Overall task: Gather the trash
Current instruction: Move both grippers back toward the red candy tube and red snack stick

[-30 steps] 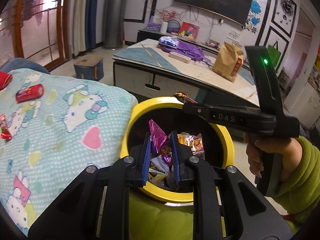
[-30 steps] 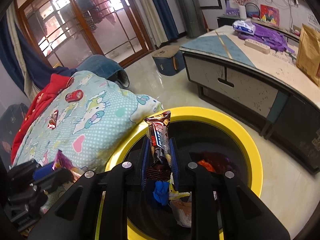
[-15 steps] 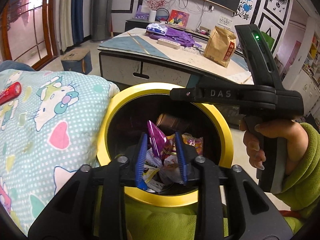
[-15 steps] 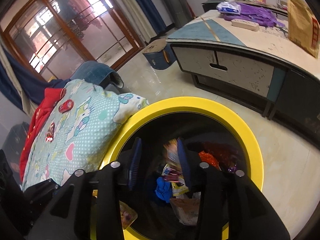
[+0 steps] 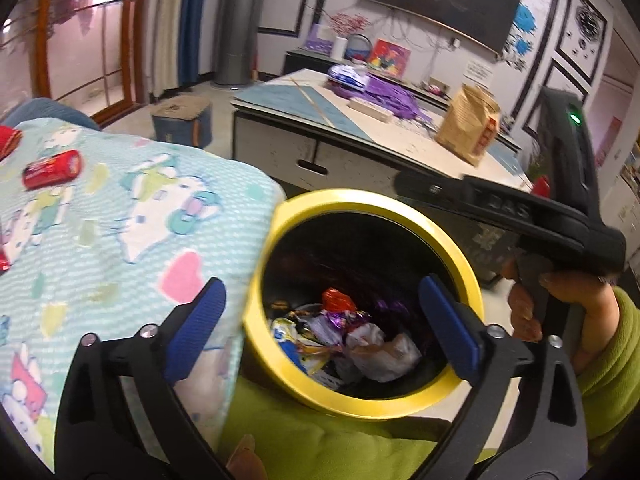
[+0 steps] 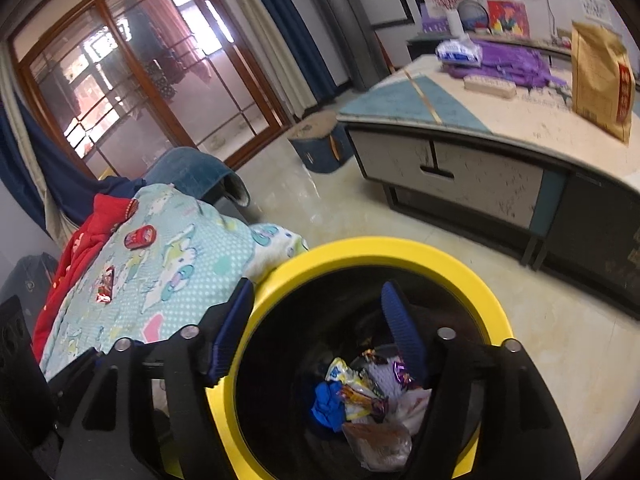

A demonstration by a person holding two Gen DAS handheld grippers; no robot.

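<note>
A black bin with a yellow rim point(image 5: 372, 208) point(image 6: 380, 252) stands beside the bed and holds several wrappers point(image 5: 344, 336) point(image 6: 368, 396). My left gripper point(image 5: 320, 320) is wide open and empty above the bin's near rim. My right gripper point(image 6: 320, 312) is wide open and empty over the bin; its body shows in the left wrist view point(image 5: 520, 216). A red wrapped snack point(image 5: 52, 168) point(image 6: 140, 236) and a smaller red wrapper point(image 6: 105, 288) lie on the cartoon-print blanket point(image 5: 100, 240) point(image 6: 168, 272).
A low cabinet table point(image 5: 360, 148) point(image 6: 500, 152) with a brown paper bag point(image 5: 468, 128) point(image 6: 600, 76) and purple cloth stands behind the bin. A small blue stool point(image 5: 182, 120) point(image 6: 320, 148) is on the floor. Red clothing point(image 6: 80, 240) lies at the bed's far side.
Both grippers have opened. The brown snack bar dropped from my right gripper and the purple wrapper from my left, both into the bin.
</note>
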